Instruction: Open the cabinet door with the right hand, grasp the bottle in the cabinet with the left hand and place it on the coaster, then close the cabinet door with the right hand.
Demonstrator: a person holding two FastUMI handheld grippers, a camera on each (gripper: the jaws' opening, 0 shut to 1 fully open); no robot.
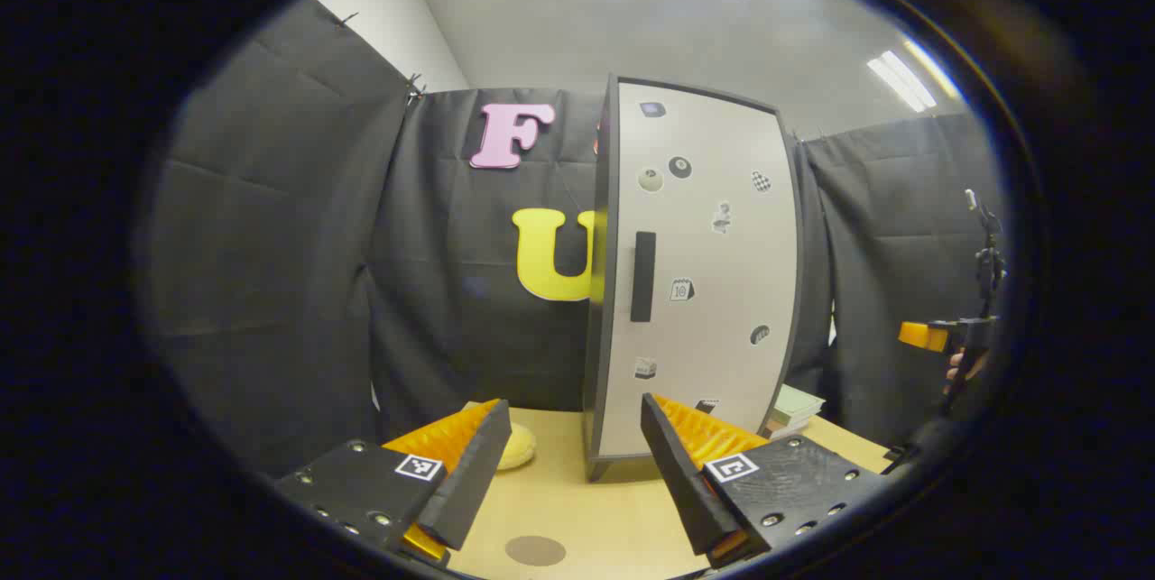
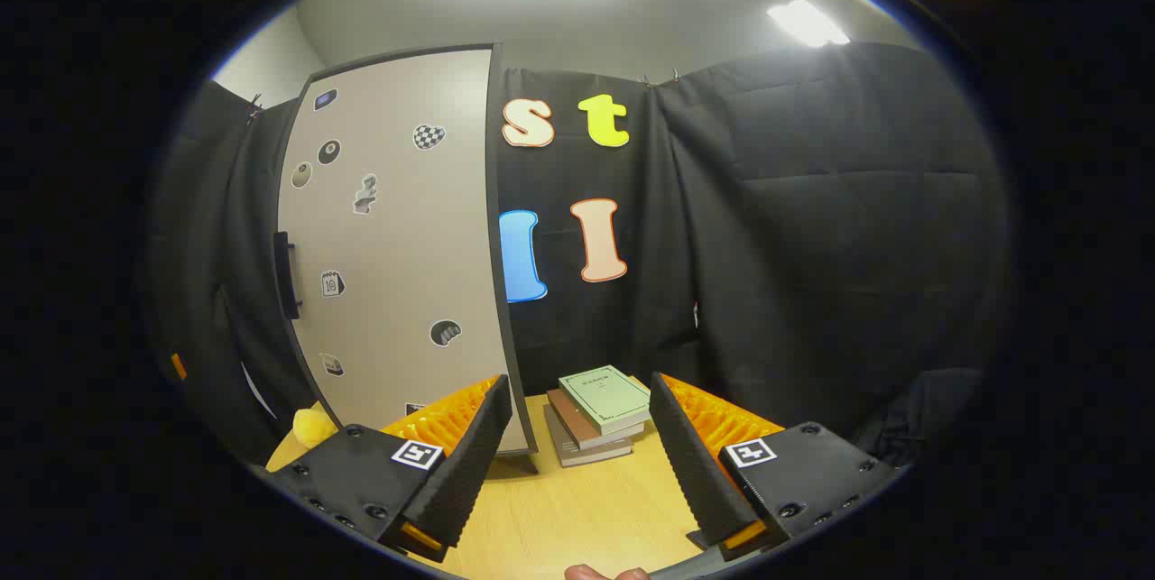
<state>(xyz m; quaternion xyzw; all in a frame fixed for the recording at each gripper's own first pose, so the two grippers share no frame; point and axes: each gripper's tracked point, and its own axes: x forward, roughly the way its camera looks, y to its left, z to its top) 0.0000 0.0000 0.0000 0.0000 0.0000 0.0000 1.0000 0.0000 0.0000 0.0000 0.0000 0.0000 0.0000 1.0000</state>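
A tall cabinet [image 1: 704, 273] with a pale grey door, dark frame and several stickers stands on the wooden table; its door is closed and a black vertical handle [image 1: 642, 276] sits near the door's left edge. The same cabinet [image 2: 397, 246] and handle [image 2: 285, 275] appear at the left of the right gripper view. A round dark coaster [image 1: 535, 550] lies on the table near my left gripper [image 1: 577, 463], which is open and empty. My right gripper [image 2: 582, 454] is also open and empty, pointing past the cabinet's right side; it appears far right as gripper [image 1: 938, 336]. The bottle is hidden.
A stack of books [image 2: 597, 413] lies on the table right of the cabinet. A small yellow soft object [image 1: 516, 448] rests left of the cabinet base. Black cloth walls close in the booth. A fingertip [image 2: 595, 573] shows at the bottom edge.
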